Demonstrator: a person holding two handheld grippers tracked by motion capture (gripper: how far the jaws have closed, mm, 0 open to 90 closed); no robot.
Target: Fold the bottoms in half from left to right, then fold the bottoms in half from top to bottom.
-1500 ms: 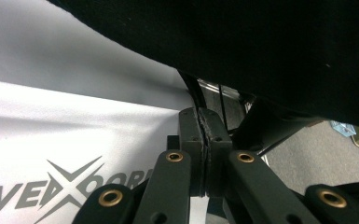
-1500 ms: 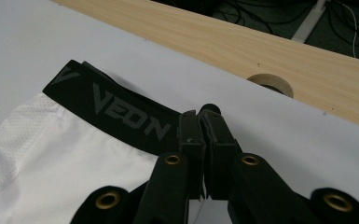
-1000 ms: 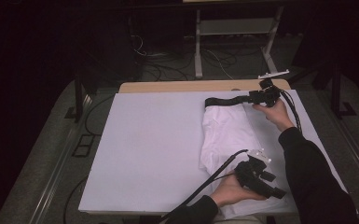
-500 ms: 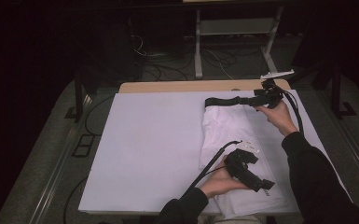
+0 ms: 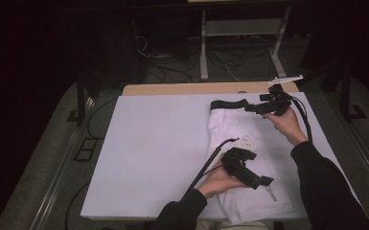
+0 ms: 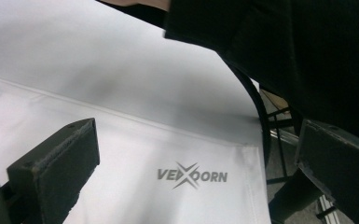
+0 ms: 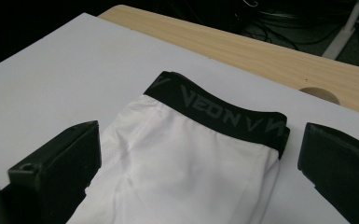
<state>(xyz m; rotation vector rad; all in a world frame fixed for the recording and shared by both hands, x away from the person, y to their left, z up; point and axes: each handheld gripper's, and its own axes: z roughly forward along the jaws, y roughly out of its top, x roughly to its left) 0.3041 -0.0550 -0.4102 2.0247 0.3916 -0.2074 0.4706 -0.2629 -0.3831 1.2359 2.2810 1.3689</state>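
White stretchy fabric, folded into a long flat rectangle: the shorts point(image 5: 249, 163) lie on the right half of the white sheet point(image 5: 153, 143) covering the table, black elastic waistband point(image 5: 227, 104) at the far end, hem at the near edge. Waistband has grey block lettering, slightly rippled; a grey printed logo point(image 6: 192, 176) sits near the hem corner. Smooth cloth, soft creases near the waist. Left gripper point(image 5: 256, 179) over the near part of the shorts, jaws just opened and spread wide, nothing between the matte black pads. Right gripper point(image 5: 263, 106) by the waistband's right end, jaws likewise just opened, released, cloth lying free below. Pale wooden table edge point(image 5: 187, 89) at far side.
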